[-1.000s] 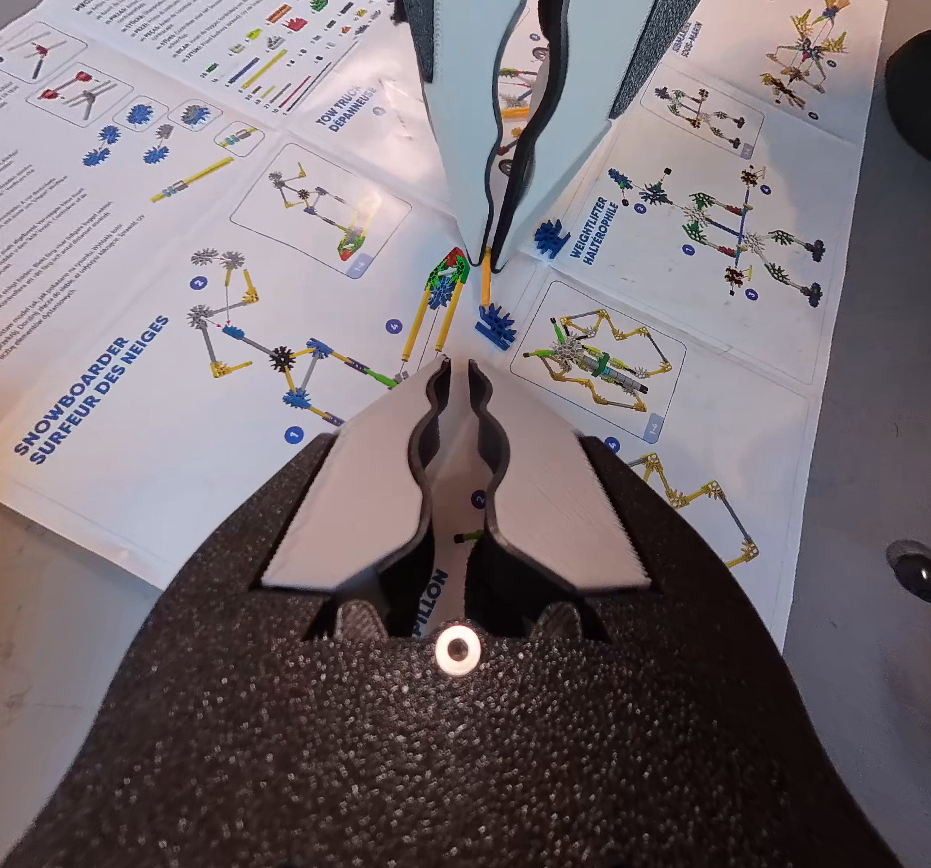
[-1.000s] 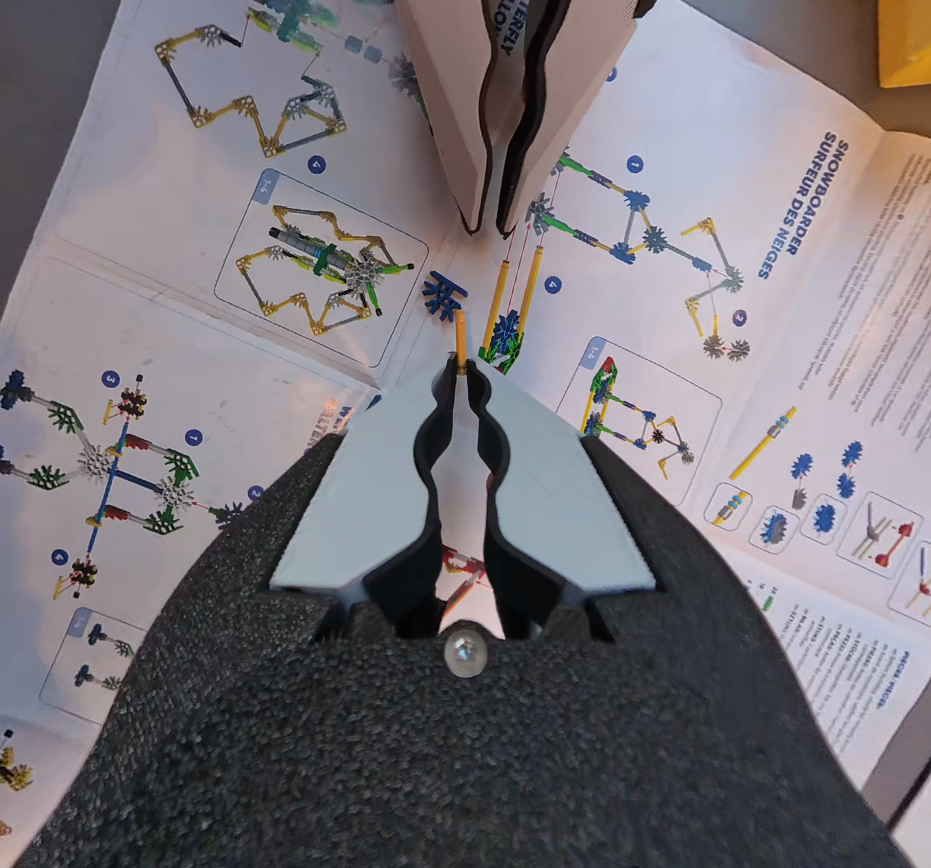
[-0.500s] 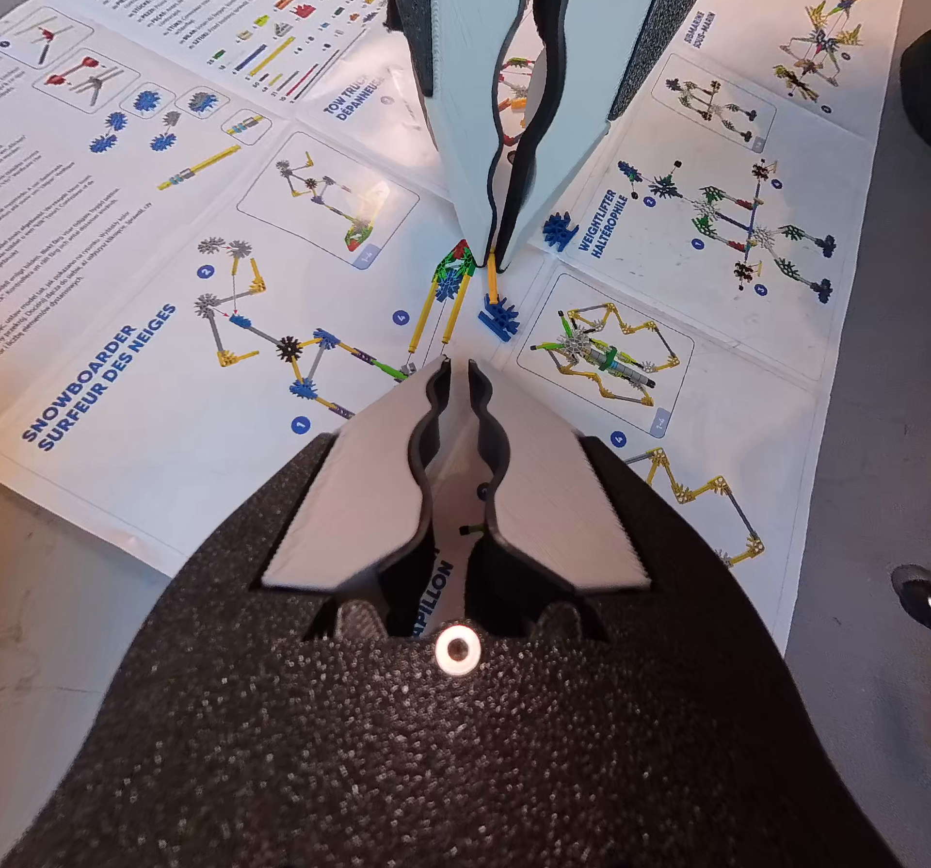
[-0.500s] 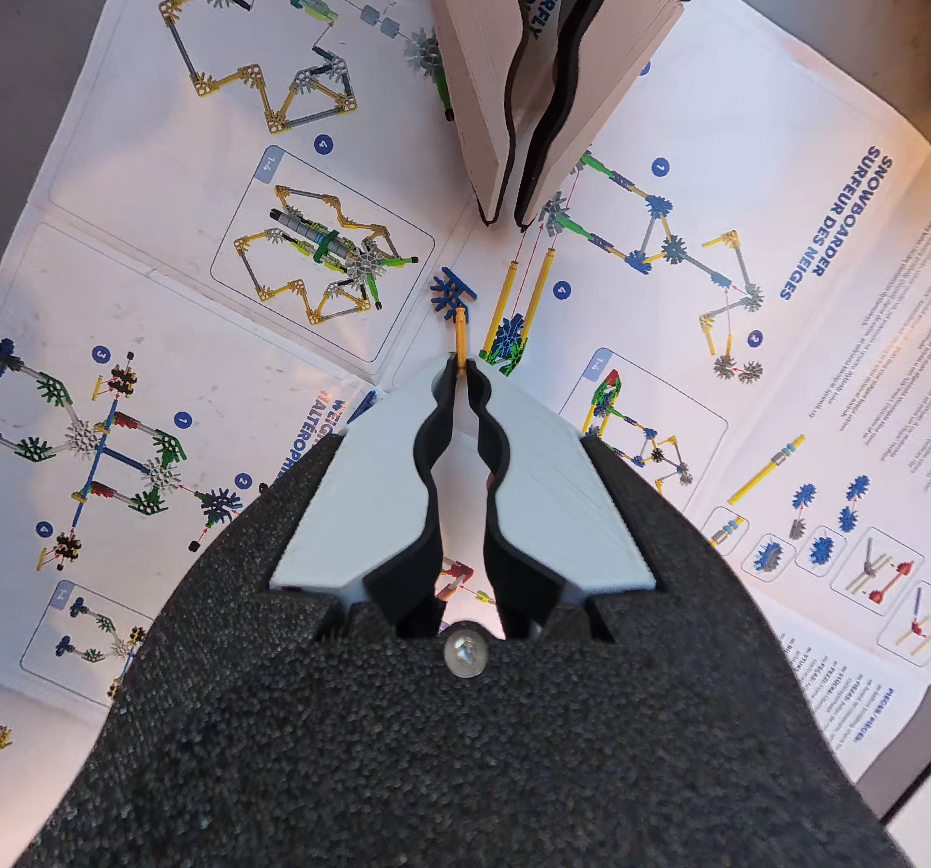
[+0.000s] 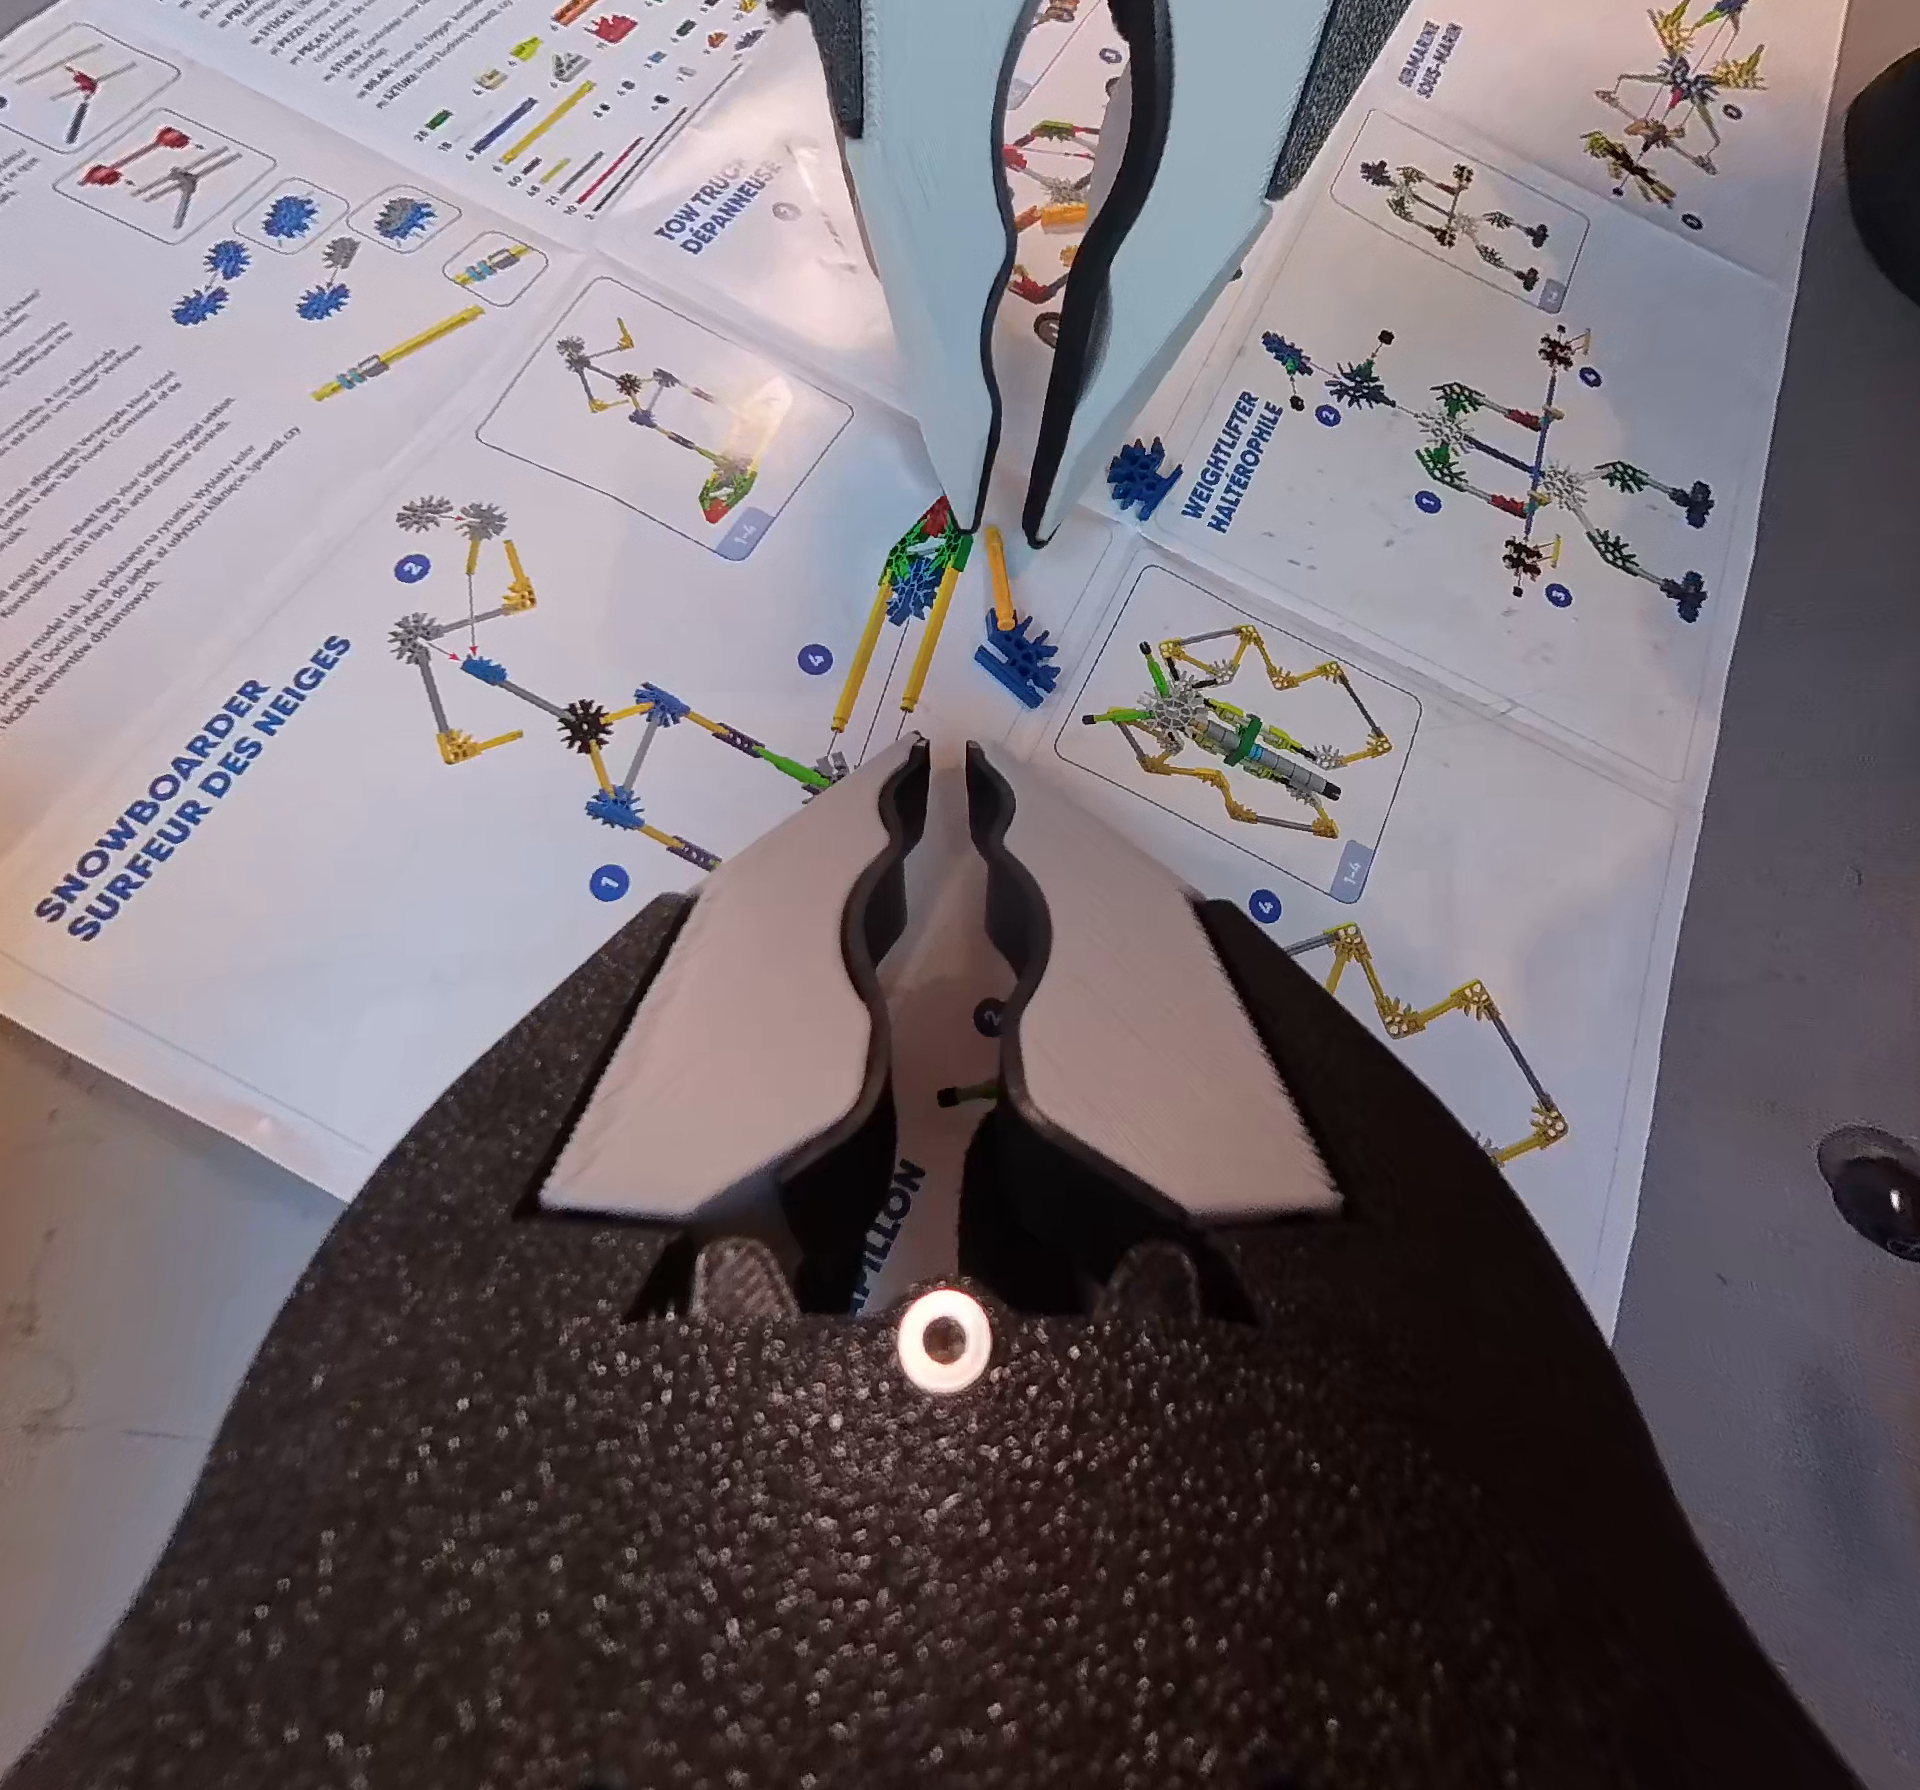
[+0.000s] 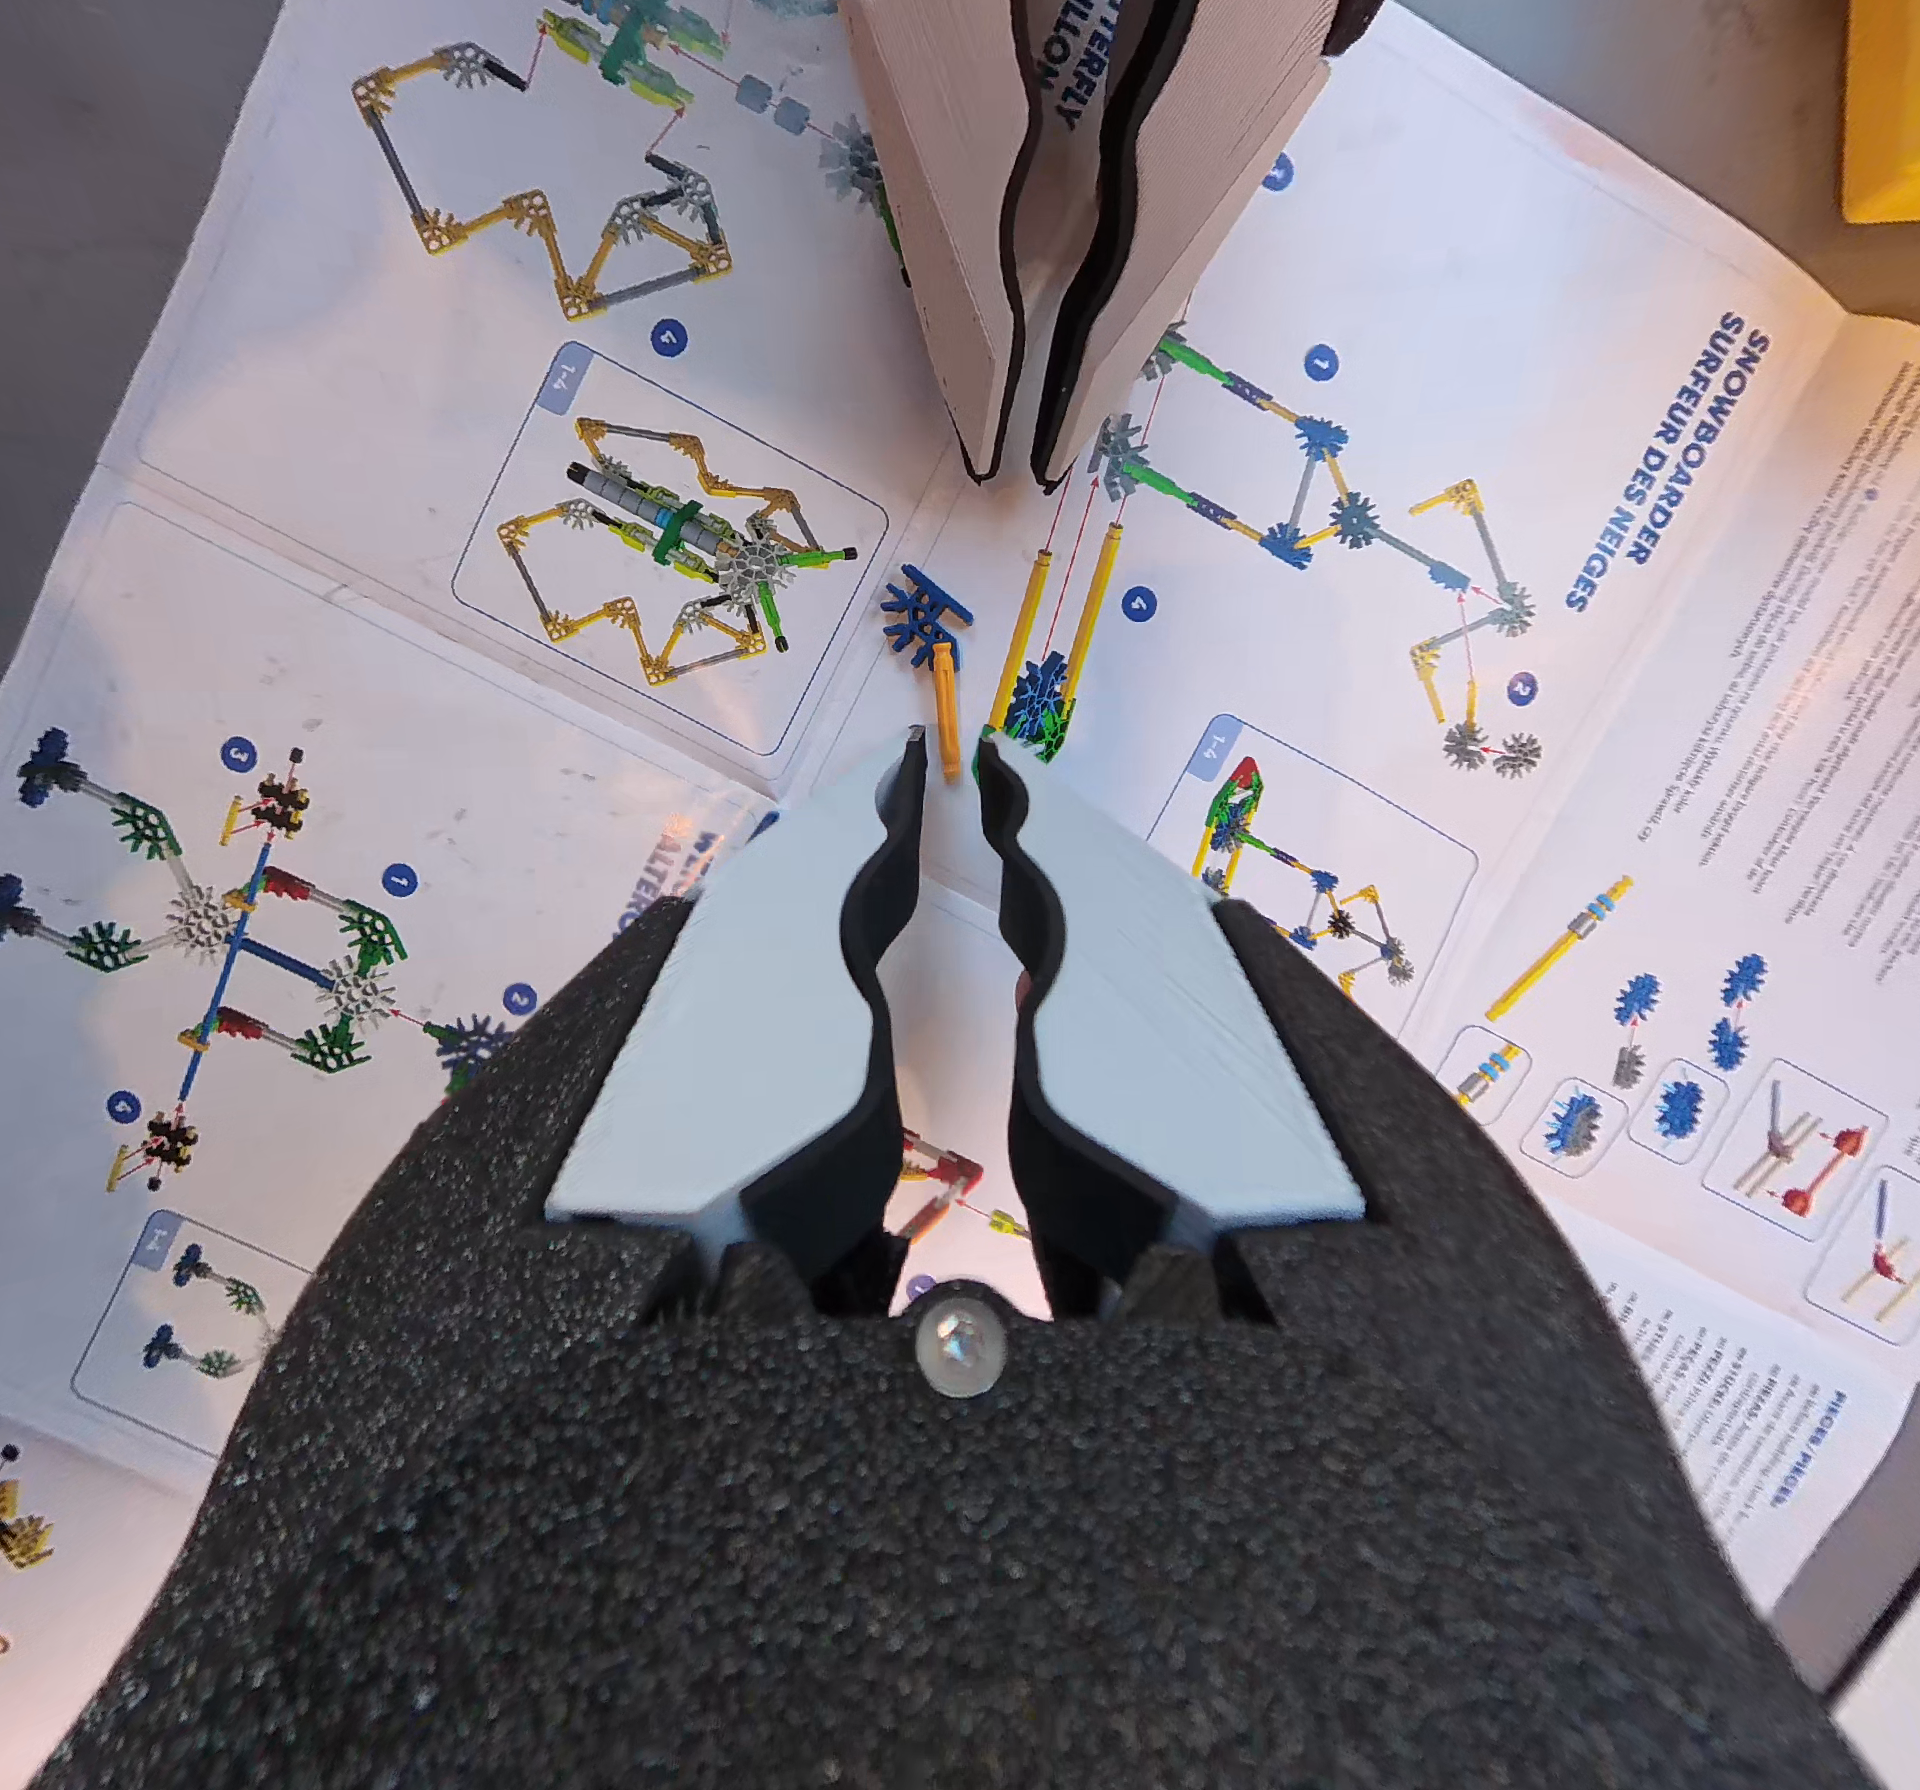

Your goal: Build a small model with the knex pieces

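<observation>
A short yellow rod lies on a printed instruction sheet, with its far end in a blue snowflake connector. In the right wrist view the rod and the connector lie just ahead of my right gripper. Its jaws are open and the rod's near end sits loose between the tips. My left gripper faces it from across the sheet, a little short of the connector. Its jaws are nearly closed with a narrow gap and hold nothing. Each gripper shows at the top of the other's view: the right, the left.
A second blue connector lies beside the right gripper's tips. The sheet covers most of a grey table. A dark round object sits off the sheet's edge. A yellow box stands at the far corner. Across from one pair of fingers to the other is roughly 5 cm.
My right gripper has opened and let go of the yellow rod, which now lies on the sheet with the blue connector. The left gripper has hardly moved.
</observation>
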Motion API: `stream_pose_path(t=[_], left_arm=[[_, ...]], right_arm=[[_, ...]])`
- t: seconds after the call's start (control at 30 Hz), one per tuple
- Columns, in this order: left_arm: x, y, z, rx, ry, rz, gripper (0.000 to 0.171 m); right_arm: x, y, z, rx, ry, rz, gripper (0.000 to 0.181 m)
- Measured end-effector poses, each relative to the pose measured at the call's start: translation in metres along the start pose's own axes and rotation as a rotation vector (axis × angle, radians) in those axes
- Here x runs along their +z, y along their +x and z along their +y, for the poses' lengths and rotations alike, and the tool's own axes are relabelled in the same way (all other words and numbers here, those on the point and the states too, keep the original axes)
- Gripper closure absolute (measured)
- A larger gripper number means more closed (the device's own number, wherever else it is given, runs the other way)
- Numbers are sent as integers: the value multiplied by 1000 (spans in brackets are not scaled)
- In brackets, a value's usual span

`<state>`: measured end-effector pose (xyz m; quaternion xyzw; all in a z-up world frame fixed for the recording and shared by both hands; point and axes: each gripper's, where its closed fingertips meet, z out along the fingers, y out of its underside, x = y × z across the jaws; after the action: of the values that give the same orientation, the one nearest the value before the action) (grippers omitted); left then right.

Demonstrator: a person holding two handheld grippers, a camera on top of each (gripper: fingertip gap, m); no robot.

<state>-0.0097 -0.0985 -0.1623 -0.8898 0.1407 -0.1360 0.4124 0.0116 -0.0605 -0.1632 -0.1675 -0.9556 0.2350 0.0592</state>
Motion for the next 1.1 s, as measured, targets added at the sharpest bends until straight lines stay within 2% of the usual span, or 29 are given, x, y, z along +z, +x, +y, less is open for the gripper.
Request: stream_pose_path(t=[0.23, 0.53, 1.1], left_arm=[[5, 7, -4, 14, 2, 4, 165], [11, 11, -7, -4, -1, -25, 165], [17, 15, -4, 13, -15, -33, 171]], right_arm=[[0, 0, -9, 23, 47, 18, 181], [5, -3, -17, 33, 47, 5, 181], [13, -3, -12, 91, 6, -14, 181]])
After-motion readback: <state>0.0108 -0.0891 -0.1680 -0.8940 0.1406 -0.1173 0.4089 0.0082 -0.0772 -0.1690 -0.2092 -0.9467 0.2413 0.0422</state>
